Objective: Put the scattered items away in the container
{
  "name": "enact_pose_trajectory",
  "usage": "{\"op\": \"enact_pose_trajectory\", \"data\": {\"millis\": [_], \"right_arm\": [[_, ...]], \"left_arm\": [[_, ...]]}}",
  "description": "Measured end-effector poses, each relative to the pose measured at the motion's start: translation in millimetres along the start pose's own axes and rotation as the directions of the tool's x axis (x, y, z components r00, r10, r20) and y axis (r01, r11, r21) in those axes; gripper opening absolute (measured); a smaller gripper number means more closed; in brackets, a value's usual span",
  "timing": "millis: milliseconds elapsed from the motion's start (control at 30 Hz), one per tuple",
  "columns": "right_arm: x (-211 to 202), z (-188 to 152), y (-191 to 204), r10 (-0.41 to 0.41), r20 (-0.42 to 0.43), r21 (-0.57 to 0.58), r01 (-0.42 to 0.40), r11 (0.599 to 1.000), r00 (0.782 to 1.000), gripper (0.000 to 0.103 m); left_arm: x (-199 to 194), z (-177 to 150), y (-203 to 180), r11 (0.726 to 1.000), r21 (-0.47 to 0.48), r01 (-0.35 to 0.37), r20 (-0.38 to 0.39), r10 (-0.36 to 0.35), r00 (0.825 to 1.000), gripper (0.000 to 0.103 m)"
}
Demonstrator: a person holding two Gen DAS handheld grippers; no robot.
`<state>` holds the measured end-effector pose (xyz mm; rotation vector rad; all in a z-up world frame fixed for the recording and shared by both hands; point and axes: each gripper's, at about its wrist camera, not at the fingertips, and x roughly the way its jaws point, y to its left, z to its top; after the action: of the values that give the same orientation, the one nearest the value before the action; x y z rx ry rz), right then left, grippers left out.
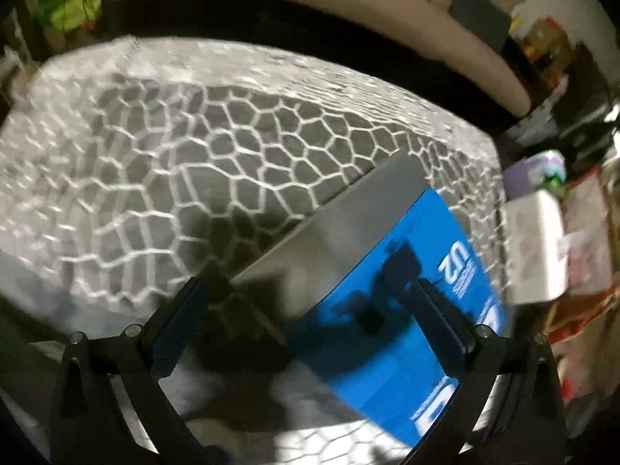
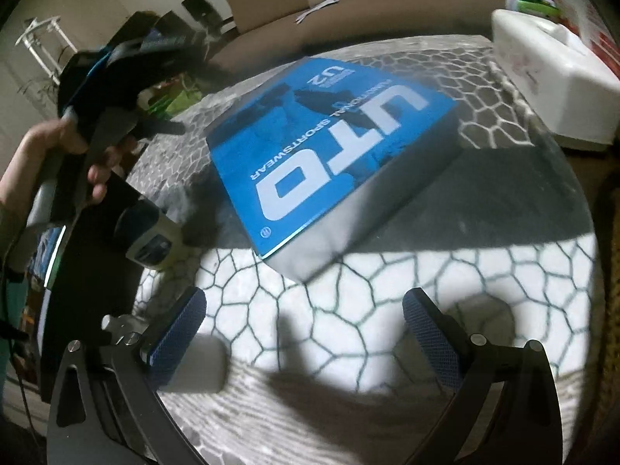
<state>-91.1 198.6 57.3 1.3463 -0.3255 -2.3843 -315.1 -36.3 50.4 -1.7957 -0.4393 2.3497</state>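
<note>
Your left claw [image 1: 306, 290] spread wide, empty, above blue box [image 1: 391, 310] at lower right. Your right claw [image 2: 304, 306] likewise released, over patterned bench [image 2: 387, 290], box at frame centre.

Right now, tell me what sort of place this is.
Most likely a home living room. A long beige sofa curves behind a round table with a honeycomb-patterned top, where a blue sportswear box lies, and household clutter crowds the floor around it.
</note>
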Motion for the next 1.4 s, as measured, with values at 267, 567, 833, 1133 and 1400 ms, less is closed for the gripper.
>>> {"op": "enact_pose_trajectory", "data": {"millis": [267,567,833,1133,1400], "right_arm": [[20,6,5,0.002,0.006,-0.036,-0.002,0.999,1.000,0.103],[11,10,-7,0.012,0.029,-0.012,-0.012,1.000,0.999,0.103],[-11,15,-52,-0.045,0.079,0.129,0.035,0.991,0.996,0.103],[-14,21,-65,-0.087,0.104,0.126,0.073,0.989,0.991,0.103],[-41,-5,-70,-0.029,0.016,0.322,0.022,0.946,0.999,0.103]], "left_arm": [[25,16,-5,1.000,0.006,-0.001,-0.042,0.001,0.999,0.103],[27,-15,-33,0.992,0.124,0.021,-0.114,-0.007,0.993,0.103],[22,-65,-52,0.976,0.192,0.104,-0.216,-0.061,0.974,0.103],[4,-125,-53,0.954,0.239,0.183,-0.390,-0.079,0.918,0.103],[-30,-87,-52,0.962,0.217,0.167,-0.212,-0.121,0.970,0.103]]}}
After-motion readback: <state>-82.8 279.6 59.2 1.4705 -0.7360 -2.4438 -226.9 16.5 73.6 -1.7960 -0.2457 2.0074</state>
